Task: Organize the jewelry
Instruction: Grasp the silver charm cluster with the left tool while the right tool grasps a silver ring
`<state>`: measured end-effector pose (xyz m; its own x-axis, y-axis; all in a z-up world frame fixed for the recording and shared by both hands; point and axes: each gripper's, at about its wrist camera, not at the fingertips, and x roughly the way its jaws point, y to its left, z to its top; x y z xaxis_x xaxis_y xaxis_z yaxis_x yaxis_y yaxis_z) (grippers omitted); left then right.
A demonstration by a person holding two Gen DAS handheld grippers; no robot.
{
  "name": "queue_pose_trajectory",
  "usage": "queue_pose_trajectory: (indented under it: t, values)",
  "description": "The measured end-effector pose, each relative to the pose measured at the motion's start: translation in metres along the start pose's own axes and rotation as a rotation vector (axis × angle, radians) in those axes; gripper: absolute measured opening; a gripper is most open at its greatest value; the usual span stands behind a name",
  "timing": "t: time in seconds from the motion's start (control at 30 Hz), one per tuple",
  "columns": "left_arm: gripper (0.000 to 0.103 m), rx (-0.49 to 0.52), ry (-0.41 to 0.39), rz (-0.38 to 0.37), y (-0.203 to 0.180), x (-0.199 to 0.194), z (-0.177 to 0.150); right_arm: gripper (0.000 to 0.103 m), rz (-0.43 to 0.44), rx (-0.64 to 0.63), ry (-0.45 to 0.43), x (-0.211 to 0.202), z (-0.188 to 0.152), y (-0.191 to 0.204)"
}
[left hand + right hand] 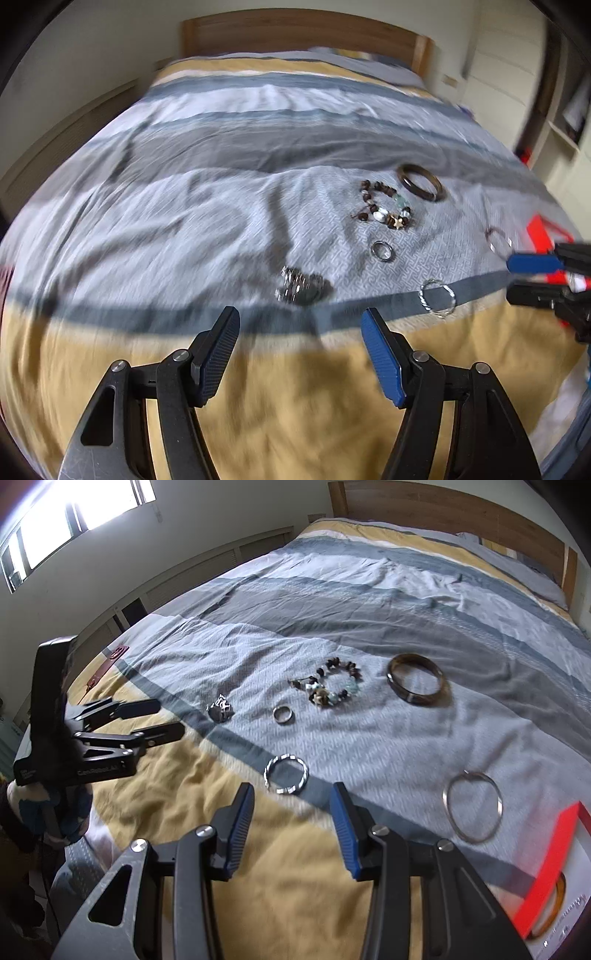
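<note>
**A:** Nearest the lens, what do you see, going left to right?

**B:** Both claws over the yellow band of the bedspread point(155, 805). Left claw point(300, 325) has its jaws well apart, drawing together, with nothing between them. Right claw point(291, 794) stands about half open, also empty.

**A:** And the jewelry?

**B:** All loose on the bed's grey-blue stripes. Furthest left a small dark charm piece point(221, 712), then a plain ring point(283, 715), a twisted silver bangle point(286, 774) just ahead of the right claw, a beaded bracelet point(334, 685), a dark wide bangle point(415, 683), and a thin silver bangle point(473, 805). At far right a red-edged box point(546, 871) already holds an amber bangle point(550, 912).

**A:** What could go wrong?

**B:** I'd judge the soft, wrinkled cover is the trouble: pads pressing down may pinch cloth along with metal, or push a thin ring into a fold. The ring's smooth rim could squirt out sideways. Both claws sit near each other, so reaching for the same bangle risks a clash.
</note>
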<state>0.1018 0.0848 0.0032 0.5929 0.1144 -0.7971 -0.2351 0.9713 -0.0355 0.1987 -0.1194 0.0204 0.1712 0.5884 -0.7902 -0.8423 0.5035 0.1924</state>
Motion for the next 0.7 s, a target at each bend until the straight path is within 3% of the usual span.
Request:
queue_pose_trajectory:
  t: [0.13,0.23,0.47,0.6,0.7]
  values:
    - [0.066,0.167,0.039,-0.037,-0.001,0.022,0.014,0.041,0.016,0.010,0.007,0.018,0.007,-0.006]
    - [0.063,0.230,0.051,-0.054,0.003,0.035,0.022,0.041,0.023,0.021,0.010,0.030,0.013,-0.010]
    - [0.047,0.274,0.088,-0.146,0.009,0.061,0.019,0.041,0.049,0.034,0.029,0.067,0.026,-0.008]
    - [0.025,0.240,0.082,-0.214,0.011,0.062,0.015,0.041,0.063,0.028,0.039,0.083,0.031,-0.003]
    - [0.022,0.217,0.075,-0.232,0.010,0.062,0.013,0.041,0.072,0.023,0.039,0.092,0.034,0.001]
